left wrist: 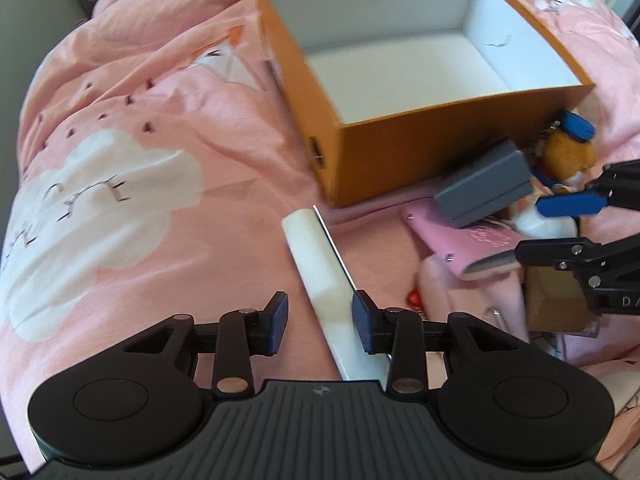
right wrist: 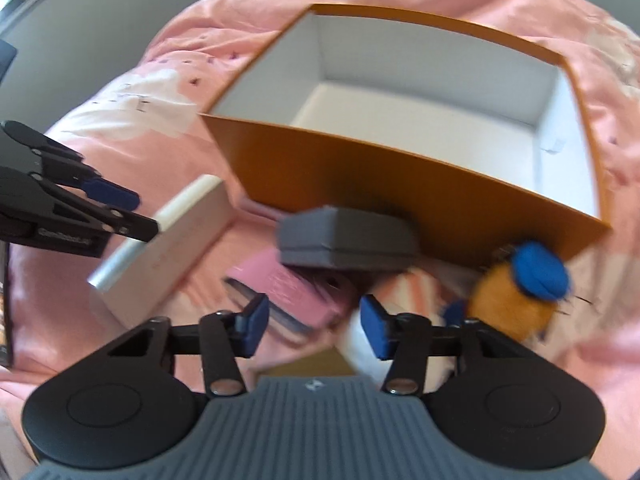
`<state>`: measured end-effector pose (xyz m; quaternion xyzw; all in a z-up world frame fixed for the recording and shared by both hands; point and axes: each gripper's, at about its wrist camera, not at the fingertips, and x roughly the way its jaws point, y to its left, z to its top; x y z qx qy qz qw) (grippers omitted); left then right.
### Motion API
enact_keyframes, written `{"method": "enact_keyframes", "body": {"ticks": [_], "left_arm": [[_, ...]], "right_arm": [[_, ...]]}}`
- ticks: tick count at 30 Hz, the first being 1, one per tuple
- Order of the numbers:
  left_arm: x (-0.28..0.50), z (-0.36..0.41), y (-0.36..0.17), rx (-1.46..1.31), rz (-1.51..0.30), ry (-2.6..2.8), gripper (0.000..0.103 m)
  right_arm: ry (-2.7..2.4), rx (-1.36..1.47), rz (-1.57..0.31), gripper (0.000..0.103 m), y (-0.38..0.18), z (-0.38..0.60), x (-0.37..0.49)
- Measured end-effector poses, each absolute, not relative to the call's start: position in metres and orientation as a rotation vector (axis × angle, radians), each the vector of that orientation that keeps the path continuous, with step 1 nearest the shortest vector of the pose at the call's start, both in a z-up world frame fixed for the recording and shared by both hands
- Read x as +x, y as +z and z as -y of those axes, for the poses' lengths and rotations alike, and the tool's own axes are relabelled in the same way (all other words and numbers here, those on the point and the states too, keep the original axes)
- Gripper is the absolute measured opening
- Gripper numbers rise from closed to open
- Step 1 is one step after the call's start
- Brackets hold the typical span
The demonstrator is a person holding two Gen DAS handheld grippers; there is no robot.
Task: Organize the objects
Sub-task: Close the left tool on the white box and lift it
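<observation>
Pink bedding point(left wrist: 168, 128) carries an empty orange box point(left wrist: 384, 152). Left tool point(left wrist: 320, 320) straddles a white bar point(left wrist: 316, 264), jaws narrow, not gripping. Right tool point(right wrist: 312, 326), part-open and empty, hovers over the pink wallet point(right wrist: 296, 292) beside a grey case point(right wrist: 344, 240).

Left gripper point(left wrist: 320, 322) points down at the pink bedspread point(left wrist: 160, 120), blue pads apart. A long white box point(left wrist: 320, 276) lies between them; right pad sits at its edge, left pad is clear of it, contact can't be confirmed. Orange box point(left wrist: 400, 120) beyond, open top, white inside, nothing in it. Just right of its near corner is a pile: grey case point(left wrist: 484, 184) tilted on a pink pouch point(left wrist: 460, 240), plush toy point(left wrist: 568, 152) with blue cap against the box wall, small brown carton point(left wrist: 556, 308) lower right. Right gripper point(left wrist: 540, 228) enters from the right edge, over the pile, jaws apart.
</observation>
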<state>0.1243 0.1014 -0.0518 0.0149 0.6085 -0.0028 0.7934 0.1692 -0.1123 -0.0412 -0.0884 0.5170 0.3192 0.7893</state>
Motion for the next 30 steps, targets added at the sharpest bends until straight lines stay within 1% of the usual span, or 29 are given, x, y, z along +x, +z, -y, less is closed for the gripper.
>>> {"method": "enact_keyframes", "body": {"ticks": [1, 5, 7, 10, 11, 12, 14, 17, 20, 25, 26, 27, 30], "left_arm": [[0.124, -0.104, -0.052, 0.029, -1.309, 0.007, 0.043], [0.125, -0.117, -0.052, -0.062, -1.306, 0.015, 0.043], [0.124, -0.122, -0.052, -0.104, -1.307, 0.012, 0.043], [0.125, -0.126, -0.053, -0.149, -1.307, 0.010, 0.045], [0.126, -0.127, -0.053, -0.166, -1.307, 0.005, 0.048], [0.127, -0.128, -0.053, -0.187, -1.304, -0.001, 0.053], [0.130, -0.131, -0.056, -0.235, -1.306, -0.007, 0.061], [0.137, -0.138, -0.065, -0.345, -1.325, -0.015, 0.065], [0.143, -0.140, -0.077, -0.394, -1.357, 0.000, 0.065], [0.147, -0.136, -0.090, -0.390, -1.402, -0.012, 0.057], [0.147, -0.134, -0.091, -0.380, -1.404, -0.017, 0.048], [0.146, -0.132, -0.091, -0.358, -1.403, -0.012, 0.041], [0.142, -0.132, -0.091, -0.355, -1.380, -0.017, 0.039]], "right_arm": [[0.716, -0.172, -1.112, 0.043, -0.042, 0.107, 0.170], [0.831, -0.131, -1.120, 0.038, -0.052, 0.076, 0.175], [0.866, -0.137, -1.133, 0.037, -0.060, 0.058, 0.175], [0.907, -0.136, -1.151, 0.027, -0.070, 0.041, 0.175], [0.921, -0.118, -1.174, 0.025, -0.073, 0.038, 0.176], [0.937, -0.103, -1.193, 0.025, -0.077, 0.034, 0.177], [0.947, -0.102, -1.209, 0.021, -0.082, 0.028, 0.175], [0.944, -0.106, -1.213, 0.021, -0.088, 0.027, 0.172], [0.949, -0.092, -1.221, 0.021, -0.089, 0.029, 0.173], [0.951, -0.112, -1.218, 0.021, -0.089, 0.028, 0.172], [0.951, -0.117, -1.216, 0.021, -0.089, 0.028, 0.172], [0.951, -0.121, -1.214, 0.021, -0.088, 0.027, 0.172], [0.947, -0.126, -1.209, 0.023, -0.086, 0.029, 0.171]]}}
